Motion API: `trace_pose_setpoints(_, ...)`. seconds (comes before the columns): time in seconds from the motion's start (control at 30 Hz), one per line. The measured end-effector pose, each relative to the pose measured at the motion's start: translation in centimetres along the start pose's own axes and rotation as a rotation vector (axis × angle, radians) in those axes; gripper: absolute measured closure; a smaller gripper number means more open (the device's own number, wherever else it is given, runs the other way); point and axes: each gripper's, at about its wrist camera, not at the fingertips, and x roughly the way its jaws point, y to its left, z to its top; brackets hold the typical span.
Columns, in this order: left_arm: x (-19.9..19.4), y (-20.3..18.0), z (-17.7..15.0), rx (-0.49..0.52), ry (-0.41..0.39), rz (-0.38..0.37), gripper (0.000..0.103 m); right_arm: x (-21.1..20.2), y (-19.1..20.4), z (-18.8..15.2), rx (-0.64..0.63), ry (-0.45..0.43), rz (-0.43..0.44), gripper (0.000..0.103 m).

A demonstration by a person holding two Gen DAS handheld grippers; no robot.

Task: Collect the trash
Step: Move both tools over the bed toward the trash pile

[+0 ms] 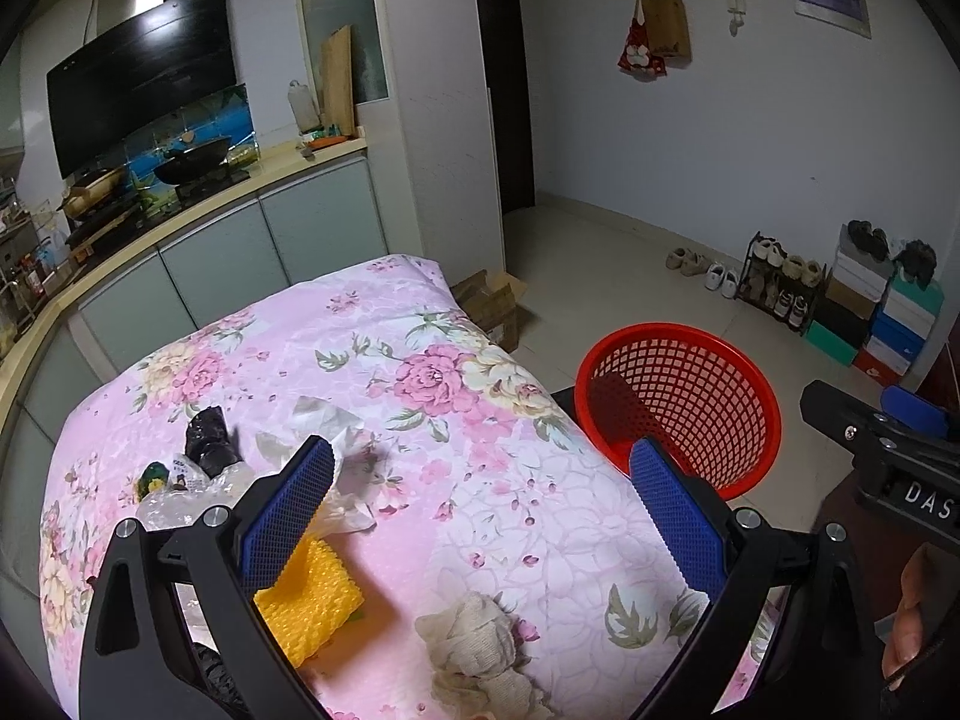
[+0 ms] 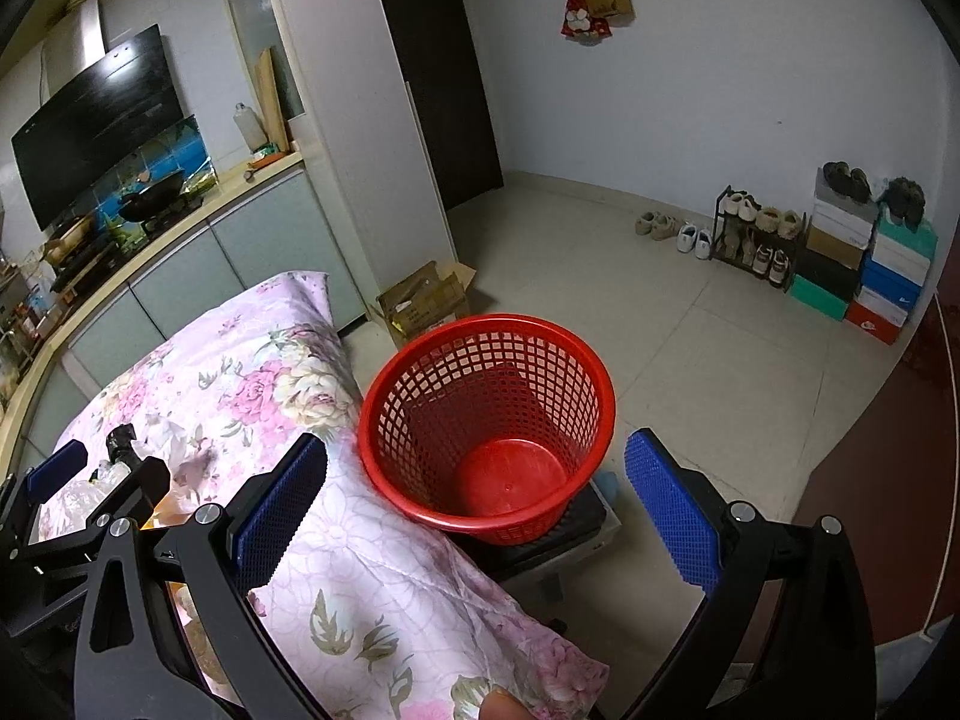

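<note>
Nothing collected yet, I judge: the red basket [image 2: 486, 420] off the bench's right edge is empty, while wrappers [image 1: 336, 468] and a yellow sponge [image 1: 312, 600] lie near the left edge; left gripper [image 1: 480, 516] and right gripper [image 2: 480, 510] fingers apart, holding nothing

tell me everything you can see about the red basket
The red basket is a round, tapered bin of glossy red plastic, with lattice walls, a solid rim and a solid flat bottom. It stands upright and looks empty. It sits on a dark pad atop a low stand, right beside the edge of the floral cloth, which looks to touch its side. Neither claw touches it.
</note>
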Motion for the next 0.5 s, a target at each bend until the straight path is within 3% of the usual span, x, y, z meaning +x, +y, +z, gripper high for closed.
trace_pose_setpoints(0.5, 0.47, -0.81, 0.09, 0.022, 0.004, 0.01, 0.007, 0.68, -0.74, -0.06, 0.011, 0.017, 0.001, 0.007)
